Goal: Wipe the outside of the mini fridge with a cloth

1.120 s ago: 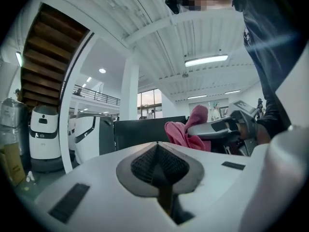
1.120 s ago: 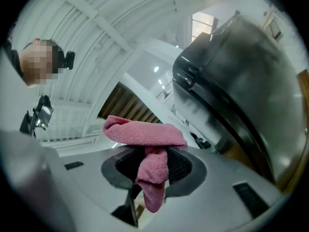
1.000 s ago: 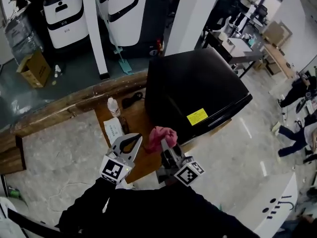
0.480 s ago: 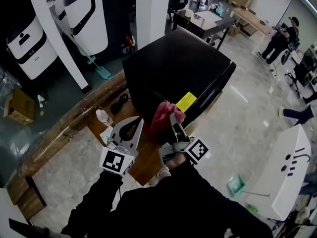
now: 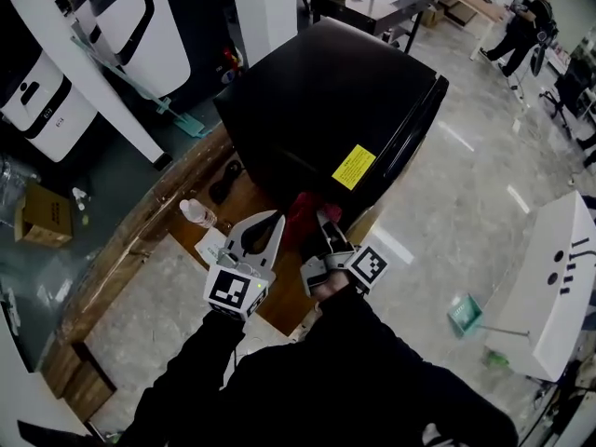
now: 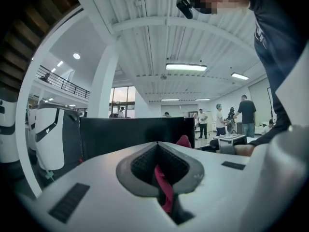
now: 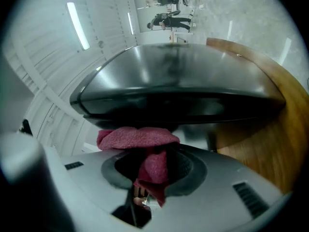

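The black mini fridge stands on a low wooden platform, with a yellow sticker on its near side. My right gripper is shut on a red cloth that sits against the fridge's lower near side. In the right gripper view the cloth bunches over the shut jaws of the right gripper, just below the fridge. My left gripper is beside it on the left, jaws shut. The left gripper faces the fridge; a thin red strip shows in its slit.
A small bottle, a paper and a black cable lie on the platform left of the fridge. White machines and a pillar stand behind. A teal dustpan lies on the floor at right. People stand far off.
The right gripper has carried the red cloth forward, up to the fridge's near side below the yellow sticker. The left gripper has followed alongside, still shut.
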The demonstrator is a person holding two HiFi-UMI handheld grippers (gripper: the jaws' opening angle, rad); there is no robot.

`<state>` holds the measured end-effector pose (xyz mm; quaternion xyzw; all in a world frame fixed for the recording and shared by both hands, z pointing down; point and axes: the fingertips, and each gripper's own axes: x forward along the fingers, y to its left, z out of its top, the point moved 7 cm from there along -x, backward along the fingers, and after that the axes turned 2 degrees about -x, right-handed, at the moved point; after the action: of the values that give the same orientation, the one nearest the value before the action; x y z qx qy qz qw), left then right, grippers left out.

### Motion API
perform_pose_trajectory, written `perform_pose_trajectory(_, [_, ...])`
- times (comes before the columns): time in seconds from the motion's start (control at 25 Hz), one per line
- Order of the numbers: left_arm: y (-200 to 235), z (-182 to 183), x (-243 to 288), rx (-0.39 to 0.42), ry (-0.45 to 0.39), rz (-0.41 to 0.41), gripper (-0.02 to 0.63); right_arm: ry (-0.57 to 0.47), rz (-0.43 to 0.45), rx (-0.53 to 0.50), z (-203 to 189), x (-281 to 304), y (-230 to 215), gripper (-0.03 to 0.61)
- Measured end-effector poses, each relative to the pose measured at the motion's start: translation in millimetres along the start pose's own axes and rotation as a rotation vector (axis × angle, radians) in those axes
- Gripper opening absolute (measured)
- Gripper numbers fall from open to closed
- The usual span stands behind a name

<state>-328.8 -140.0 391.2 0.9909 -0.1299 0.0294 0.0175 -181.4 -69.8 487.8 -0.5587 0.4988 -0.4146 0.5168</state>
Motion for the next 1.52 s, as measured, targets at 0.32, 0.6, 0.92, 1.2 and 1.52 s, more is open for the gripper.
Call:
perform_pose_trajectory(0.32, [7,-80,17,-0.045,0.157,-0.025,0.006,0.011,-0.079,-0.013,-10,7,-73,0.127])
perform_pose_trajectory(0.6, [15,-160,43,-0.030,0.286,-0.013,0.006,0.056,-0.218,0.030,-17,4,-147,0.126])
perform_pose_trajectory(0.92, [30,-246,57,-0.100,0.438,0.013,0.006,0.078,-0.341,0.089,-21,1,-237,0.126])
perform_pose_trajectory(1.2, [28,-292,69,-0.124,0.508,0.023,0.006,0.105,-0.429,0.103,-21,0,-286,0.123])
perform_pose_trajectory(1.52, [28,-291,47,-0.186,0.480,0.052,0.006,0.129,-0.455,0.093,-24,-3,-306,0.123])
